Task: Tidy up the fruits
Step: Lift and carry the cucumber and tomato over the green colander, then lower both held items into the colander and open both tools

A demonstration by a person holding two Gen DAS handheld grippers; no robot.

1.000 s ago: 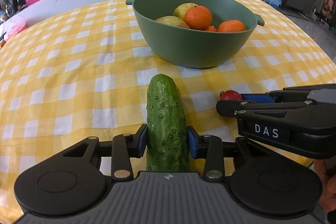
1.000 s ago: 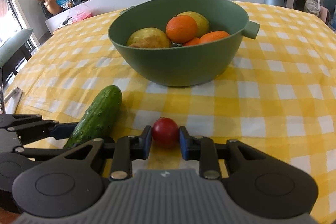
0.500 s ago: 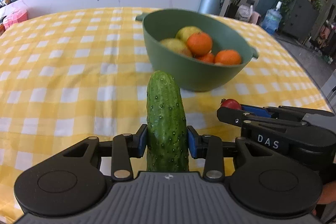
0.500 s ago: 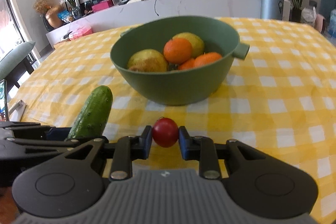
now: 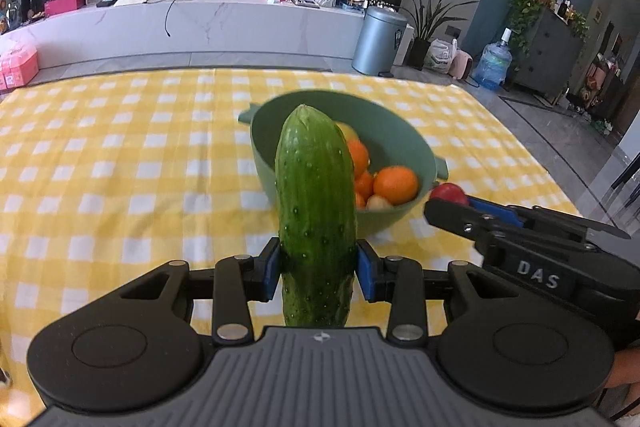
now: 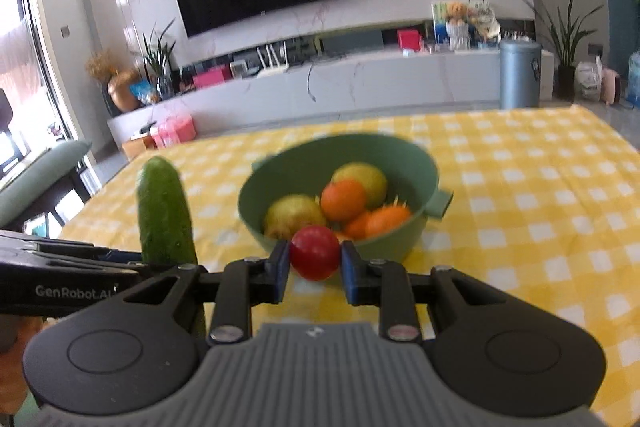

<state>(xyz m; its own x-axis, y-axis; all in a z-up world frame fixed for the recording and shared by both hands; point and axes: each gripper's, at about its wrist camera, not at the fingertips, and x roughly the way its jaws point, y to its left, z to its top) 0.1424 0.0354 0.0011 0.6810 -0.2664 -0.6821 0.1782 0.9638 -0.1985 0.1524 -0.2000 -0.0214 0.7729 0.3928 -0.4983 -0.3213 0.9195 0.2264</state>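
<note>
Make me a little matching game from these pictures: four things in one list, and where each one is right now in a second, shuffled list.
Things:
1. cucumber
2. red tomato
3. oranges
4. green bowl

Places:
A. lying inside the bowl
B. standing on the yellow checked tablecloth
C. clamped in the left gripper, lifted off the table
D. clamped in the right gripper, in front of the bowl

Pairs: 1-C, 2-D, 3-A, 4-B
</note>
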